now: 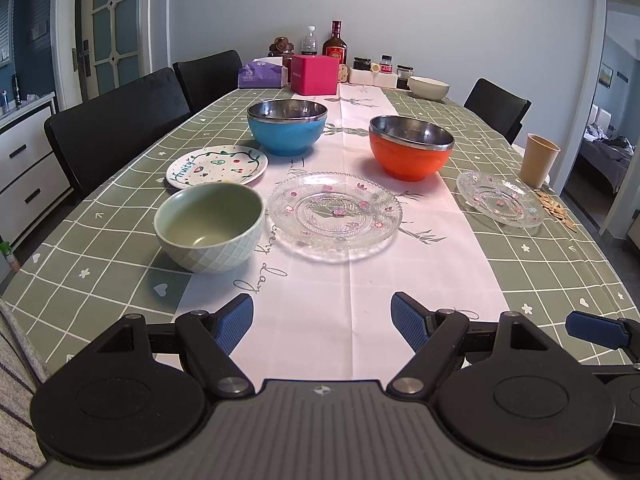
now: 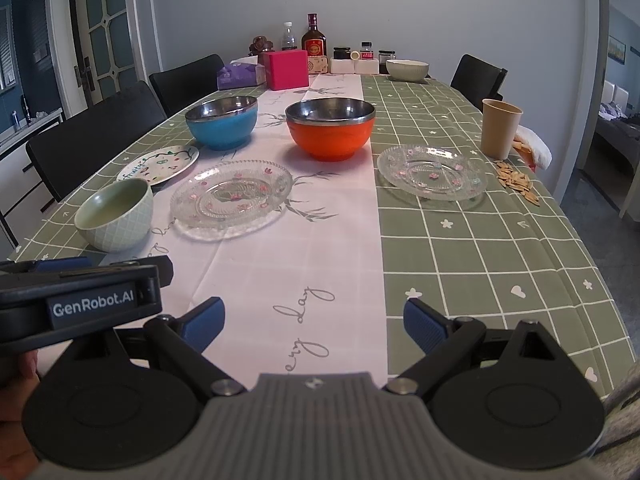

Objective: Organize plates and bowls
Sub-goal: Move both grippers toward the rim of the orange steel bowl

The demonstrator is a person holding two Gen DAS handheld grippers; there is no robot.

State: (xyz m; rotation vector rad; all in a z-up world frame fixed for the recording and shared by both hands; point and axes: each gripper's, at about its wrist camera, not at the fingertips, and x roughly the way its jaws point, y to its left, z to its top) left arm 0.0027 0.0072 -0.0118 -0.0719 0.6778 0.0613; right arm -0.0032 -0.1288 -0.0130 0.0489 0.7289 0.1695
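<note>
— Nearest: both sets of fingers, left gripper [image 1: 322,322] and right gripper [image 2: 314,322], spread wide, released, holding nothing, poised low over the near end of the bench [image 1: 120,280].

— Step in hand?

— Looks like the very start. Nothing stacked yet, nothing touched. Six pieces scattered: green bowl [image 1: 209,226] closest, ahead and left of the left fingers; glass plate [image 1: 335,214] just beside it, straight ahead on the white runner [image 1: 340,320]; painted plate [image 1: 217,166] behind the green bowl, nearly touching it.

— And further off?

— Blue bowl [image 1: 286,126] and orange bowl [image 1: 411,146] side by side beyond the plates, well apart from either gripper. Second glass plate [image 2: 432,176] off to the right, ahead of the right fingers, near a tan cup [image 2: 500,128] and some scattered seeds [image 2: 516,182].

— Next move?

— Probably pairing like with like: the two glass plates together, bowls nested. Calls for a forward reach and a pinch on a rim; the glass plates sit low and flat, so a shallow approach under the scalloped edge. Slippery glass, likely; a firm, level grip advisable.

— White bowl [image 1: 428,87] at the far end?

— Out of easy reach, among bottles and boxes. Whether it counts, hard to say.
</note>
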